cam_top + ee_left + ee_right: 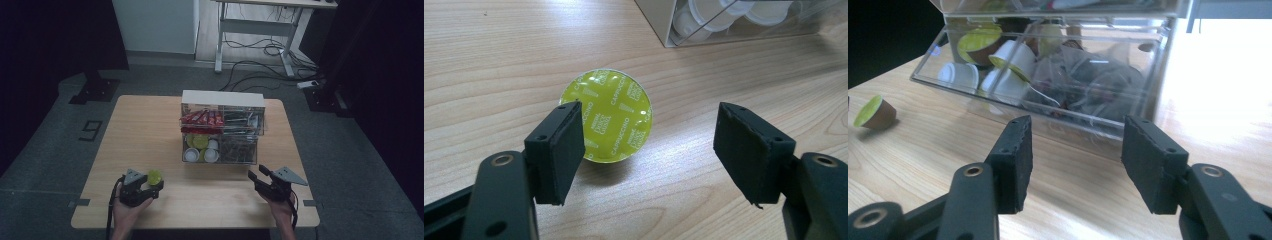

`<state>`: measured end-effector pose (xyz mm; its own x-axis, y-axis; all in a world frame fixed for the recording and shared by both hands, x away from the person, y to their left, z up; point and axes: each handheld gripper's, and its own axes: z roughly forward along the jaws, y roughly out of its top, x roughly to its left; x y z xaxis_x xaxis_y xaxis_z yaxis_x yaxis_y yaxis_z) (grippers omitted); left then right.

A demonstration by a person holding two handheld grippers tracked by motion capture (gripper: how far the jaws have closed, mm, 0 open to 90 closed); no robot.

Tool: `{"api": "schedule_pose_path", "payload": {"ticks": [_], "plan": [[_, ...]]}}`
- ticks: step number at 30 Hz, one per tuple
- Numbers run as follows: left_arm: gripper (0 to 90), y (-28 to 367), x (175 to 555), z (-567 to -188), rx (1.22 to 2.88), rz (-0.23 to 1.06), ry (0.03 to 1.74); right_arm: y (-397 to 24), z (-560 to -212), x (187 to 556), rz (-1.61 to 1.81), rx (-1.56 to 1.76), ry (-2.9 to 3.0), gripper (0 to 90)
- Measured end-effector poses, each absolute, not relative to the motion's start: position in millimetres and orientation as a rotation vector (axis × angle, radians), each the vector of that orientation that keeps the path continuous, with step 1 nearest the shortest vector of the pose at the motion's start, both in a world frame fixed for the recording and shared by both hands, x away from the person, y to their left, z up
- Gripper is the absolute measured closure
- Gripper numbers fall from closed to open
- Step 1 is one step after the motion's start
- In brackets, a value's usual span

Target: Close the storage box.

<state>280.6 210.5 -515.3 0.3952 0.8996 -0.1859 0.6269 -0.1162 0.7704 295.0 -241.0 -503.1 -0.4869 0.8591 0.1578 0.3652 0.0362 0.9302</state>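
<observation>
**A:** what's the pod look like?

**B:** small coffee capsule (613, 116), lime-green foil lid printed "cappuccino", brown body. It's lying on the tabletop (150, 130) between the left gripper's (651, 150) wide-open jaws, nothing pressing on it.

**A:** and the other one?

**B:** right gripper (1075, 160) jaws wide, empty, facing the clear organizer box (1148, 90).

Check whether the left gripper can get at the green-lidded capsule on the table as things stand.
Probably yes. The left gripper is open, its fingers apart, and the capsule lies on bare table just ahead of them, nearer one finger, with nothing between.
</observation>
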Motion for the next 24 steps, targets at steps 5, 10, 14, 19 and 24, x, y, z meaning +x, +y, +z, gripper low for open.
{"api": "schedule_pose_path", "payload": {"ticks": [5,10,14,19,24], "plan": [[28.7,211,280,-515,1.837,0.418,1.317,-253,-509,286,1.436,1.250,1.862,43.5],[29.1,213,281,-515,1.839,0.414,1.319,-264,-516,277,1.414,1.267,1.855,42.5],[29.2,214,282,-517,1.841,0.413,1.321,-275,-523,273,1.399,1.301,1.845,42.4],[29.2,217,282,-516,1.832,0.414,1.325,-282,-527,273,1.399,1.328,1.840,41.9],[29.1,218,282,-515,1.828,0.417,1.325,-279,-527,275,1.397,1.312,1.851,40.1]]}}
